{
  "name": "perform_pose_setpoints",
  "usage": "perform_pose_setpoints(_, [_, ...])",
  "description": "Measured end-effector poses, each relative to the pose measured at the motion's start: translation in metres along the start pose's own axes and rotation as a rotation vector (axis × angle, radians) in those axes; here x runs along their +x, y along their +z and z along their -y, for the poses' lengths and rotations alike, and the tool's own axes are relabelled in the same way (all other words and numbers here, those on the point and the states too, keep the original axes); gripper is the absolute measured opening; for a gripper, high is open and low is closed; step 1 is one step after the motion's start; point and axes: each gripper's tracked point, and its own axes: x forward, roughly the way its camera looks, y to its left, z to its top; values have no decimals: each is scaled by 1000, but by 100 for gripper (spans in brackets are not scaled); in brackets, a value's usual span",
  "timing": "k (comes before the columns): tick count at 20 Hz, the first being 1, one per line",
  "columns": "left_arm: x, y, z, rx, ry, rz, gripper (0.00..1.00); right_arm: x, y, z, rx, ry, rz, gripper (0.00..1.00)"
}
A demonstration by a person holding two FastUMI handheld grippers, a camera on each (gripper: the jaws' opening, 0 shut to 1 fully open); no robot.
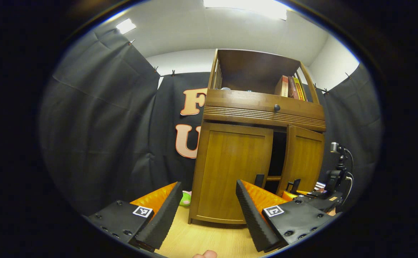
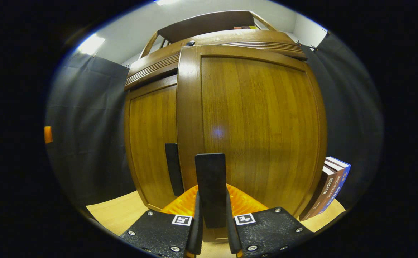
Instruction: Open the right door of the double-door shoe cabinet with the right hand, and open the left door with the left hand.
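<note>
- Handle of the right door (image 2: 211,186): an upright dark strip standing between the right gripper's (image 2: 212,229) fingers, which are closed onto its two sides; its long axis runs vertical, in line with the fingers.
- Right door (image 2: 255,129) rises just beyond those fingers, already swung a little out from the cabinet (image 1: 262,107), a dark gap showing at its inner edge.
- Left gripper (image 1: 209,211) hangs with fingers spread wide, holding nothing.
- Left door (image 1: 230,168) stands ahead of the left fingers, well apart, shut; its upright handle (image 1: 259,180) lies toward the right-hand finger, so that arm is the nearer one for it.
</note>
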Motion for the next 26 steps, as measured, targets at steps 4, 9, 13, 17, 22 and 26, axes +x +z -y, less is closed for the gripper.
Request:
perform_pose_setpoints(4, [3, -3, 19, -3, -36, 3, 95, -38, 2, 11, 15, -26, -6, 29])
perform_pose_setpoints(9, [7, -13, 45, -14, -86, -14, 95, -84, 4, 36, 25, -80, -6, 29])
perform_pose_setpoints(13, [11, -22, 65, -18, -122, -29, 95, -116, 5, 66, 6, -142, -14, 18])
perform_pose_setpoints(17, [13, -29, 81, -22, -148, -43, 95, -145, 6, 97, -2, -210, -18, 21])
perform_pose_setpoints(22, [12, -35, 94, -25, -176, -57, 95, -168, 10, 139, -25, -303, -27, 13])
perform_pose_setpoints(26, [10, -39, 101, -33, -195, -70, 95, -175, 11, 162, -41, -308, -38, 18])
